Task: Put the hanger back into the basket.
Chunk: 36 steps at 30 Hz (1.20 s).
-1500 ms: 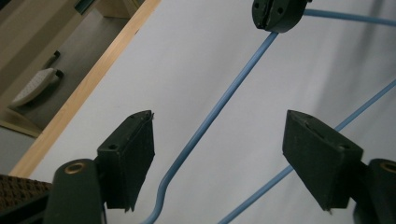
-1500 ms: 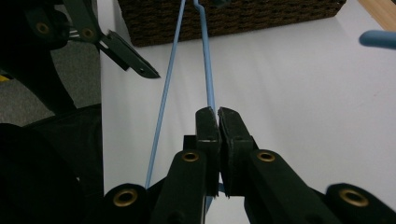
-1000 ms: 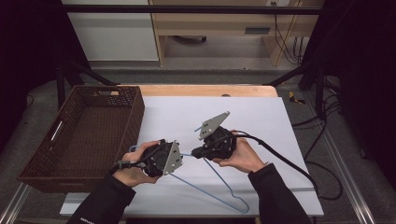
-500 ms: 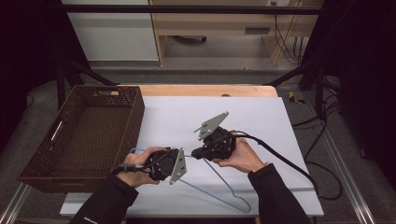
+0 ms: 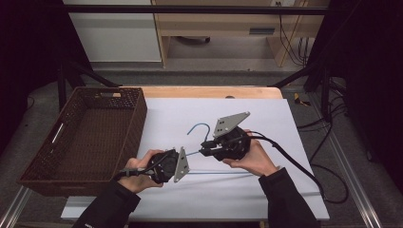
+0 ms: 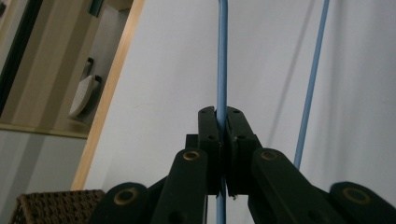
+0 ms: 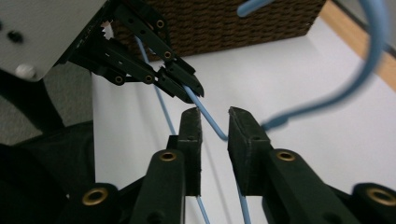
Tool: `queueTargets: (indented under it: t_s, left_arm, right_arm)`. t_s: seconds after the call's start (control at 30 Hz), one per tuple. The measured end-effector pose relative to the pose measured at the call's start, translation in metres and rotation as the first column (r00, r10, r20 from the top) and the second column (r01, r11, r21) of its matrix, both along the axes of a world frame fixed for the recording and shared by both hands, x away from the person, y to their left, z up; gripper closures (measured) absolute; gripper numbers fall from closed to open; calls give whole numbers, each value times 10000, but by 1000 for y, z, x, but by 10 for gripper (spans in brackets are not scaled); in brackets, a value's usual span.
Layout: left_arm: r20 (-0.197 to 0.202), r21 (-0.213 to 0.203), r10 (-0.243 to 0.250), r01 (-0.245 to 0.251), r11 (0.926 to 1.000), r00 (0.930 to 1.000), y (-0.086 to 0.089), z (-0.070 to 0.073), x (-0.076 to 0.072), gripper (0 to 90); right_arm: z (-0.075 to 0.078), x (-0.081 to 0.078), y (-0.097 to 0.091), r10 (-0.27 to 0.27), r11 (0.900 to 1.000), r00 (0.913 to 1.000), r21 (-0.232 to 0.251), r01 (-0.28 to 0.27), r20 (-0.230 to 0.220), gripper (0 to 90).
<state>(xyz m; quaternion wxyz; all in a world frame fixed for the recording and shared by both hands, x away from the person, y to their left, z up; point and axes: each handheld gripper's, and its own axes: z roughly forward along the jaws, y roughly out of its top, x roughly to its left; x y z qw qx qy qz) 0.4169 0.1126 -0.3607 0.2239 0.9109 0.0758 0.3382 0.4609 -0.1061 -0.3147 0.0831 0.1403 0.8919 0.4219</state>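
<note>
I am holding a blue wire hanger point(image 5: 209, 156) low over the white desk point(image 5: 294, 123), to the right of the brown wicker basket point(image 5: 85, 137). The fingers of my left gripper point(image 6: 221, 126) are pressing closed on one straight wire of the hanger, and they have just been closing on it. The fingers of my right gripper point(image 7: 214, 126) have just been opening; now they are standing a little apart around the bend under the hook point(image 7: 355, 70), and the wire is passing between them, seemingly without pressure. I am judging the hanger as light, thin and smooth, so it may be turning or slipping in a grip. The straight wire near the neck seems the best place for taking hold.
</note>
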Motion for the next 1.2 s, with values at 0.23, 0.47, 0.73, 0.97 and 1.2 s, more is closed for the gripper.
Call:
queueTargets:
  t_s: [0.23, 0.47, 0.73, 0.97, 1.2]
  left_arm:
    - [-195, -979, 964, -978, 9904, 9952, 5, 7, 4, 868]
    - [-624, -2419, 2117, -2205, 9449, 9753, 18, 18, 10, 868]
    - [-690, -2956, 2969, -3038, 9057, 9524, 24, 30, 14, 868]
    - [-636, -3604, 3420, -3411, 8682, 9375, 39, 52, 14, 868]
    - [-687, -4236, 3722, -3649, 8291, 9256, 57, 72, 15, 868]
  right_arm:
    - [-9, -10, -35, -1154, 9894, 9923, 936, 1108, 448, 569]
    - [-28, -27, -78, -3370, 9248, 9378, 2158, 3132, 831, 275]
    - [-49, -40, -100, -4404, 8654, 8966, 2874, 4105, 455, 167]
    - [-67, -46, -122, -5224, 8103, 8526, 3184, 4919, 120, 124]
    - [-80, -46, -134, -5792, 7763, 8152, 3056, 5514, 4, 113]
